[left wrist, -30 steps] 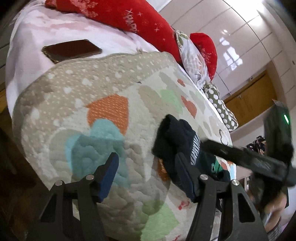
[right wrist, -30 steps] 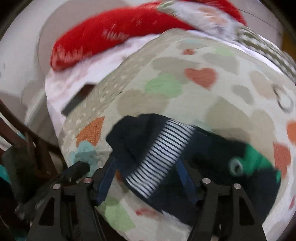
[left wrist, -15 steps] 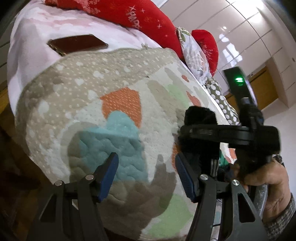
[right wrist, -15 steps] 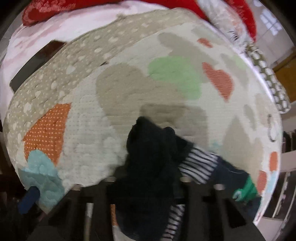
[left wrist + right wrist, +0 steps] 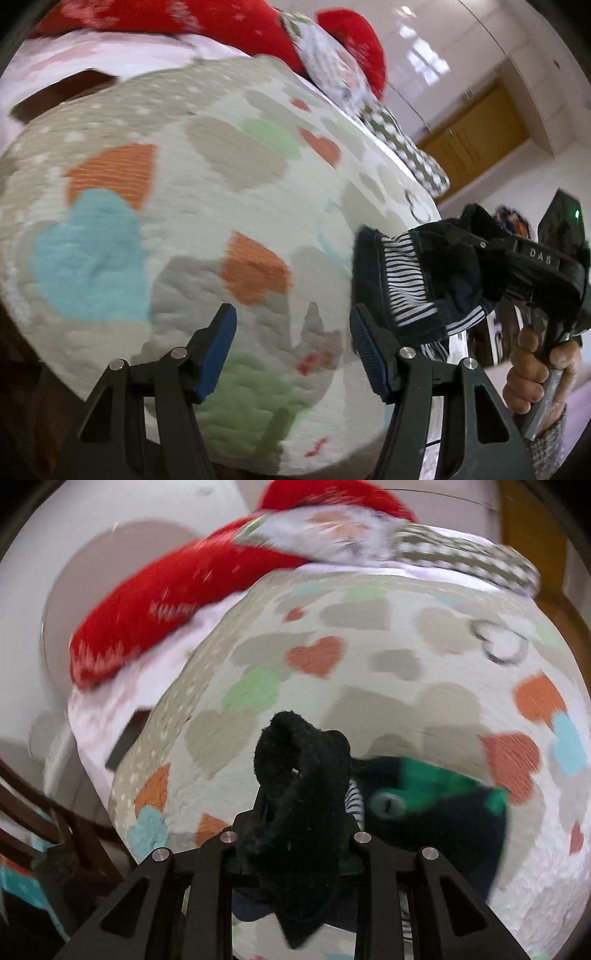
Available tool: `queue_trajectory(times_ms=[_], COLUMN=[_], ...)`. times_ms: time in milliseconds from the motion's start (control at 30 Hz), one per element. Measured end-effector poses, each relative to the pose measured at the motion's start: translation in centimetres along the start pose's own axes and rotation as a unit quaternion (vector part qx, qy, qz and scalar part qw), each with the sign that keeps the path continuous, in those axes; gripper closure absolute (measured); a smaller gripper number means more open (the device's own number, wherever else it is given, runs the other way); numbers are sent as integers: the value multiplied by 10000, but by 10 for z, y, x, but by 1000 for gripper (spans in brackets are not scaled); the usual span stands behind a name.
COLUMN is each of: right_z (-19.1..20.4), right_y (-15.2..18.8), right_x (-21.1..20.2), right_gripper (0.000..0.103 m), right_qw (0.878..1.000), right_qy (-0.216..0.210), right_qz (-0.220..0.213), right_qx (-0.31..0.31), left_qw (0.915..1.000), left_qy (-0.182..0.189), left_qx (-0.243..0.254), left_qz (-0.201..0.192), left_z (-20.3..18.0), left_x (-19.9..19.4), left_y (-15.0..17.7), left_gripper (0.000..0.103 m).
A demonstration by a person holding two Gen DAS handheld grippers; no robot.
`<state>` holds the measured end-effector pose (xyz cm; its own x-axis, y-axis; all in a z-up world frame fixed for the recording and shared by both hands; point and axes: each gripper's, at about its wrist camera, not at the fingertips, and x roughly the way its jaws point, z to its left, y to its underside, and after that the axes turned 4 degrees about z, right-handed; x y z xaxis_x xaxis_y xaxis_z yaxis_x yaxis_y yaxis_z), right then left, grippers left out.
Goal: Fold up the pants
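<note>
The pants (image 5: 436, 805) are small, dark navy with a striped band and a green patch. They lie on a quilt with coloured hearts (image 5: 369, 686). My right gripper (image 5: 295, 834) is shut on a bunched dark part of the pants (image 5: 299, 760) and lifts it off the quilt. In the left wrist view the right gripper (image 5: 476, 254) holds the pants (image 5: 417, 280) up at the right. My left gripper (image 5: 291, 339) is open and empty, low over the quilt (image 5: 207, 206), just left of the hanging pants.
Red pillows (image 5: 229, 22) and patterned cushions (image 5: 402, 147) lie along the far side of the bed. A dark flat phone-like object (image 5: 62, 92) lies on the pink sheet at the far left. A wooden door (image 5: 476, 144) stands behind. The quilt's near edge drops off below my grippers.
My right gripper has closed on the pants and raised one end off the quilt, moving right in the left wrist view. My left gripper stays open and has shifted along the quilt.
</note>
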<state>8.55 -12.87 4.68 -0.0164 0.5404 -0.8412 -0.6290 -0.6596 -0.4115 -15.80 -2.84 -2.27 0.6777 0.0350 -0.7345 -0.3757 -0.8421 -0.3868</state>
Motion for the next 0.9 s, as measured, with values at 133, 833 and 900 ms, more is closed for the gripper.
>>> queue_trajectory(times_ms=[133, 833, 900], right_z=[-71, -152, -154], right_y=[20, 66, 71], right_x=[-12, -11, -4], right_gripper=[65, 67, 67], right_qw=[9976, 9760, 9827], right_qy=[-238, -1168, -467], right_qz=[-205, -625, -718], right_qx=[620, 1727, 1640], left_qw=[9989, 9770, 9757], left_qy=[-55, -713, -664], left_qx=[416, 1851, 1911], left_qz=[198, 783, 842], left_z=[-36, -140, -143], left_x=[13, 112, 107], left_y=[2, 27, 26], left_gripper=[40, 33, 33])
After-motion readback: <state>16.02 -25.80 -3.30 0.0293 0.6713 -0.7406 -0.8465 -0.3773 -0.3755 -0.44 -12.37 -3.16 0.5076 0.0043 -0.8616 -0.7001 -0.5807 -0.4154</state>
